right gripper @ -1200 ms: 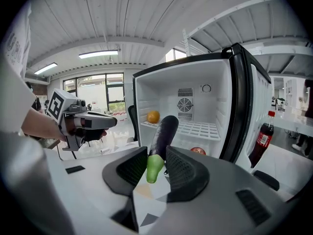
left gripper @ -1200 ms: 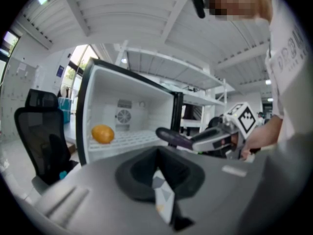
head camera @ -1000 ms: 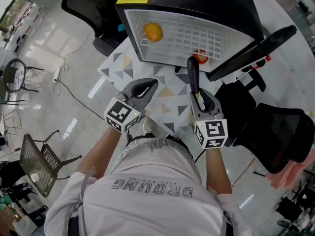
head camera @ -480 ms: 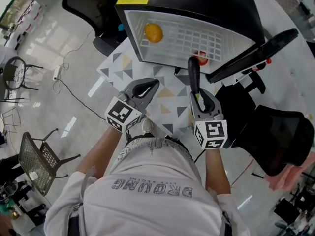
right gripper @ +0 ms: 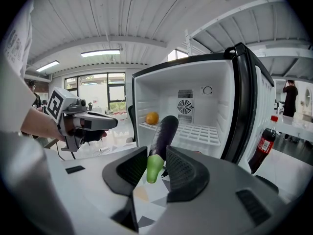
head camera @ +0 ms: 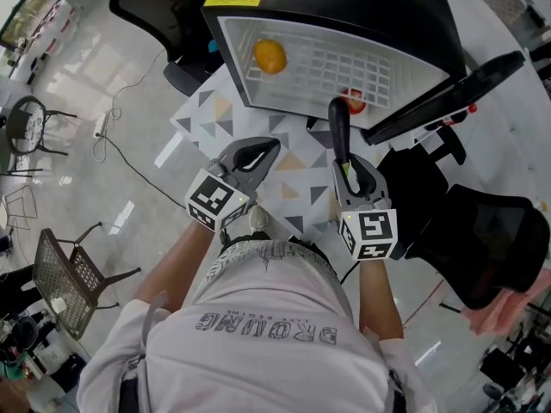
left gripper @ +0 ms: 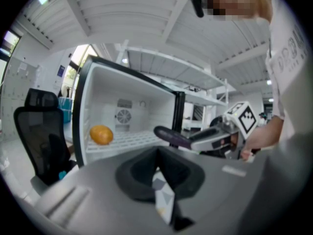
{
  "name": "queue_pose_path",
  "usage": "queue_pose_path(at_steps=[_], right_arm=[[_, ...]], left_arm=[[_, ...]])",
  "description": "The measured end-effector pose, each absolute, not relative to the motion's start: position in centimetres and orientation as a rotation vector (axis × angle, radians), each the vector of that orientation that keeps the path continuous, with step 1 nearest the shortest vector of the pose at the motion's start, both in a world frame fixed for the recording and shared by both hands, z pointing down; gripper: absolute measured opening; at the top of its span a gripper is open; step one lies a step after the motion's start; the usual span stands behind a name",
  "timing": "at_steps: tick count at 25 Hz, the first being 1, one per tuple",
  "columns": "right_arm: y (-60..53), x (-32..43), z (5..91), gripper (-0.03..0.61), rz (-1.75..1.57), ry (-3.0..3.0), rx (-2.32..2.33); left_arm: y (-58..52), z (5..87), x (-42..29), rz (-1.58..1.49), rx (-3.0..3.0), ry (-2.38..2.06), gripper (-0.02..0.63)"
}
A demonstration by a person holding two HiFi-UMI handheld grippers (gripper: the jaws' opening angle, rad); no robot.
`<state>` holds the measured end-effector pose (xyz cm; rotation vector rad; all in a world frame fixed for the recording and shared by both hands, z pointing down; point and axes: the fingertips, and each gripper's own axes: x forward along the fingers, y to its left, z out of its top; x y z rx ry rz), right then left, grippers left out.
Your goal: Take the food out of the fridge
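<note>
A small black fridge (head camera: 344, 7) stands open on the table, its door (head camera: 448, 93) swung out to the right. An orange (head camera: 269, 56) lies at the left of the white wire shelf, and a red fruit (head camera: 352, 100) sits lower down at the right. My right gripper (head camera: 348, 167) is shut on the green stem end of a dark purple eggplant (head camera: 338, 127), which points toward the fridge opening. The eggplant (right gripper: 163, 133) rises from between the pads of the right gripper (right gripper: 155, 163). To the left, my left gripper (head camera: 267, 147) hovers over the table, shut and empty.
The table (head camera: 293, 170) has a cloth with a triangle pattern. A cola bottle (right gripper: 264, 143) stands behind the fridge door on the right. Black office chairs are at the right (head camera: 482, 239) and behind the fridge (head camera: 155, 7). A mesh chair (head camera: 69, 286) stands on the floor at the left.
</note>
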<state>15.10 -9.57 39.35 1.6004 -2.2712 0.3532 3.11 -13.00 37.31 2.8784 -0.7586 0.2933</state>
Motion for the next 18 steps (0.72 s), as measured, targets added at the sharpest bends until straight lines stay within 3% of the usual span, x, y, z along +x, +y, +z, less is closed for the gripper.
queue_pose_path(at_steps=[18], right_arm=[[-9.58,15.21,39.68,0.113,0.361,-2.276,1.580]], left_arm=[[-12.81,37.66,3.43,0.294,2.869,-0.768,0.000]])
